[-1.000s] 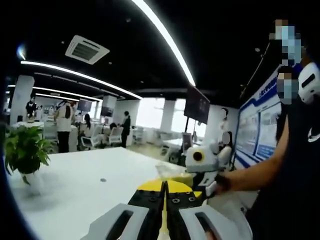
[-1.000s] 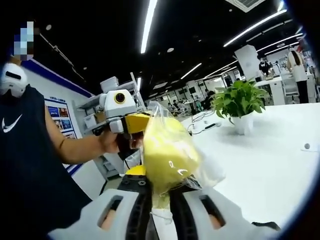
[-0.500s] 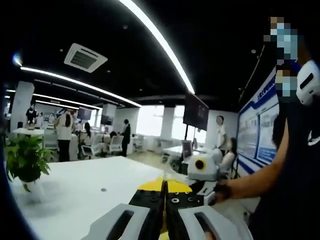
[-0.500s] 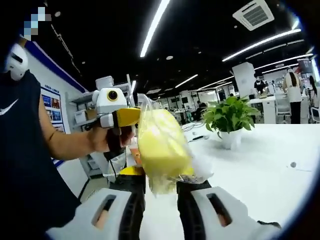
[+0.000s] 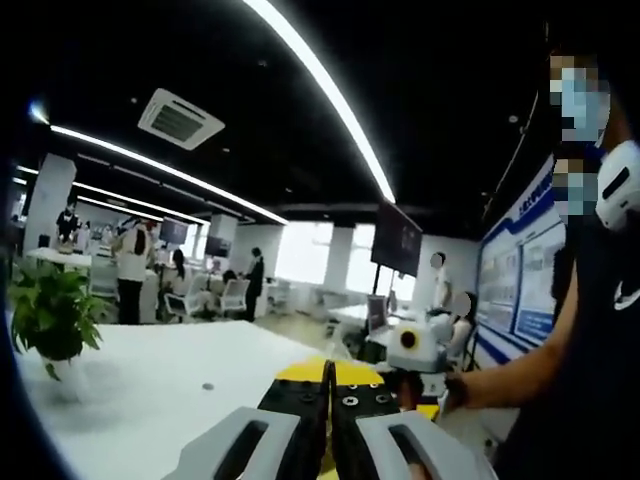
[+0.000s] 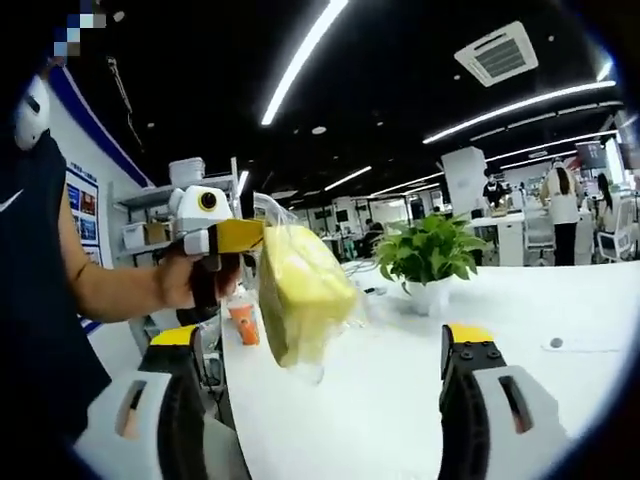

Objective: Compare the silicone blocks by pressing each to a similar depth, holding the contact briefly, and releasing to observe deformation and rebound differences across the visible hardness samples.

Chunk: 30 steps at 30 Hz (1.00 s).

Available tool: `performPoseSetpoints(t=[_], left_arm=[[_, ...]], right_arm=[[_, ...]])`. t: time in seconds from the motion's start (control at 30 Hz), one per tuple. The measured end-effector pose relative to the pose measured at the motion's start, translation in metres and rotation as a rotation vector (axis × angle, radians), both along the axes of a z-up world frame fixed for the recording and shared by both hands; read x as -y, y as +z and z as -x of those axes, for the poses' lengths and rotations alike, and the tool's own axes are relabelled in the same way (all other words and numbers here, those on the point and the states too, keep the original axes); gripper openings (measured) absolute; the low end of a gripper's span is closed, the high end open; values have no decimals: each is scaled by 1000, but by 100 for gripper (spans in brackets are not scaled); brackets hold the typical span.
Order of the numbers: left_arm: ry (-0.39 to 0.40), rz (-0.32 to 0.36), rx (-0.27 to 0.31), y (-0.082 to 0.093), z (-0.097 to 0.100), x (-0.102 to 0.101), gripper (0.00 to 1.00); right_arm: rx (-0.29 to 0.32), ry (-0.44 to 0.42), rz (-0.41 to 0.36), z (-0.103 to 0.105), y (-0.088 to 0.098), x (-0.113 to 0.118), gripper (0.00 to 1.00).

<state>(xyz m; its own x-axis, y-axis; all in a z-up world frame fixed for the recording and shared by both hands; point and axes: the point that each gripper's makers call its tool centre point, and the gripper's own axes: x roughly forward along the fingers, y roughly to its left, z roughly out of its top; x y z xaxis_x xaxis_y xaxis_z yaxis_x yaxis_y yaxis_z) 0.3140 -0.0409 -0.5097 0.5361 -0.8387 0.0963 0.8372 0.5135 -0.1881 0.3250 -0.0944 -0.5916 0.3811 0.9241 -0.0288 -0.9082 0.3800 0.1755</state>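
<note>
The person holds both tools up in the air above a white table. In the right gripper view the right gripper stands wide open, its two yellow-tipped jaws far apart and nothing between them. Above and between those jaws hangs a yellow silicone block wrapped in a clear plastic bag, pinched at its upper corner by the left gripper, which a hand brings in from the left of that view. In the left gripper view the left gripper has its jaws pressed together with only a thin seam between them; the block itself can't be made out there. The right gripper shows further off in that view, held in the person's other hand. A potted green plant sits on the table well behind the block, and an orange cup stands near the table's edge below the left gripper.
</note>
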Motion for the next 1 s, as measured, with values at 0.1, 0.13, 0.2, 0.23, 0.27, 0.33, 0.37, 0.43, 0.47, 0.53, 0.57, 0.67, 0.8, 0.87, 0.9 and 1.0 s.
performPoseSetpoints(t=[0.1, 0.13, 0.2, 0.23, 0.27, 0.33, 0.37, 0.43, 0.47, 0.53, 0.57, 0.67, 0.8, 0.87, 0.9, 1.0], left_arm=[[13, 9, -8, 0, -2, -4, 0], [17, 13, -11, 0, -3, -6, 0], [24, 21, -17, -1, -4, -10, 0], [29, 22, -19, -2, -4, -11, 0], [37, 25, -21, -2, -6, -13, 0], [55, 51, -40, -4, -9, -17, 0], [86, 54, -29, -5, -11, -22, 0], [108, 29, 10, -6, -9, -22, 0], [109, 30, 11, -6, -8, -22, 0], [103, 19, -2, -9, -9, -21, 0], [109, 12, -9, -13, -11, -23, 0], [99, 32, -41, -19, -11, -27, 0], [128, 23, -44, -28, -13, -32, 0], [142, 20, -59, -36, -15, -36, 0], [148, 23, -77, -41, -15, -37, 0], [162, 32, -101, -49, -15, -40, 0]], right_arm=[[49, -81, 63, -10, -10, 21, 96], [45, -85, 67, -10, -11, 25, 96], [39, -106, 68, -12, -13, 36, 96], [31, -129, 59, -15, -14, 43, 96], [24, -149, 54, -18, -15, 49, 96], [23, -189, 49, -22, -17, 60, 96], [22, -206, 50, -24, -19, 65, 96], [18, -251, 52, -28, -22, 77, 96], [19, -262, 57, -29, -24, 80, 96], [26, -299, 73, -29, -30, 94, 96], [23, -304, 70, -28, -32, 97, 96], [23, -336, 89, -27, -41, 113, 96], [35, -372, 103, -27, -49, 133, 96], [40, -389, 110, -28, -51, 139, 96], [51, -401, 121, -29, -51, 143, 96], [83, -414, 112, -28, -49, 146, 96]])
